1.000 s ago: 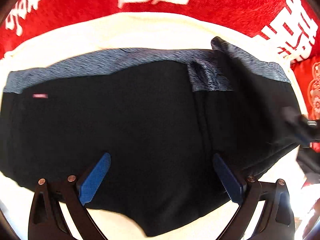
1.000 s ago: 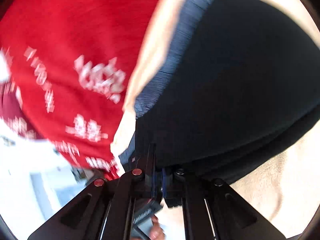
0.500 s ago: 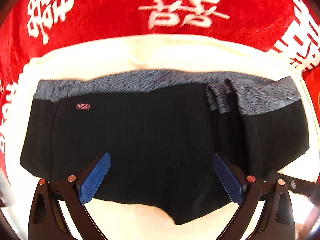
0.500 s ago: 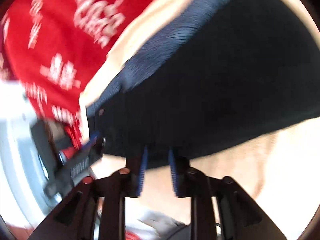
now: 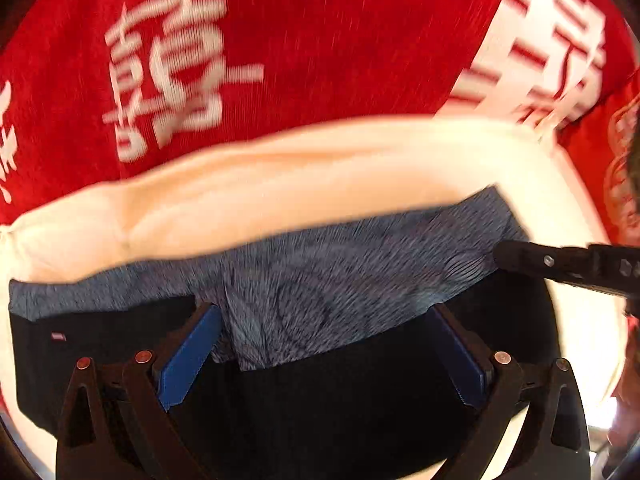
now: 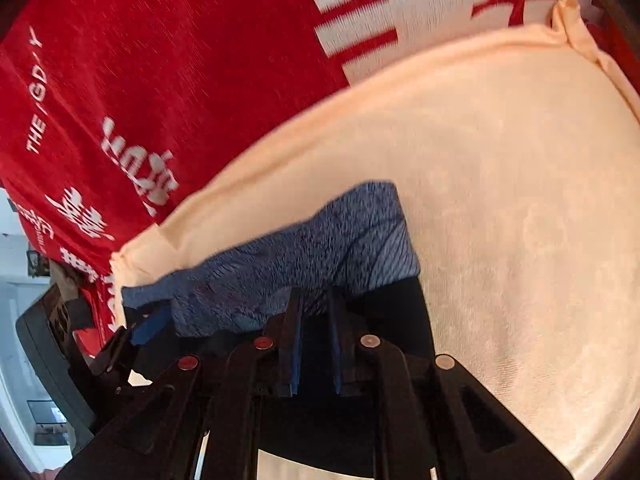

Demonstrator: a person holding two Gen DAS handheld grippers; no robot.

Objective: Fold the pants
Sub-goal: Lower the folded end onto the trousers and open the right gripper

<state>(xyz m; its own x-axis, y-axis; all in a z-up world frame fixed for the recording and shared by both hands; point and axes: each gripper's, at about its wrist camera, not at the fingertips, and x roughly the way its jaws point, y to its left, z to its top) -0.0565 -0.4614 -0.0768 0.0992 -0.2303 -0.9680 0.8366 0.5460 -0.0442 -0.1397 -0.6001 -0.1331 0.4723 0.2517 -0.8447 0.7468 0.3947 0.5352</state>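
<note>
Pants: your black pants (image 5: 320, 412) lie on the cream towel (image 5: 280, 184), grey waistband (image 5: 340, 280) at the far edge. Part of the waistband is doubled over onto the black cloth near the middle; a small red label (image 5: 58, 336) shows at the left.

Left tool: your left tool (image 5: 324, 352) hangs over the pants with its blue pads (image 5: 188, 356) spread wide. The folded waistband lies between them, and neither pad presses on it.

Right tool: your right tool (image 6: 314, 344) has its jaws drawn narrow, and they have just been closing. Dark cloth fills the slim gap between the pads right below the waistband (image 6: 304, 256), so you are pinching the pants there. From the left view its black tip (image 5: 560, 264) reaches in from the right onto the waistband's end.

Containers: you have none in either view.

Towel: it lies under the pants and spreads well past them, with a rolled hem along the far side (image 6: 360, 92).

Red cloth: a red cover (image 5: 320, 40) with white characters lies beneath and beyond the towel.

Hard to make out: both views are smeared by motion, so the characters cannot be read. The near edge of the pants is hidden behind your tools' frames. Dark gear at the left rim of the right view (image 6: 52, 344) is too cut off to name.
</note>
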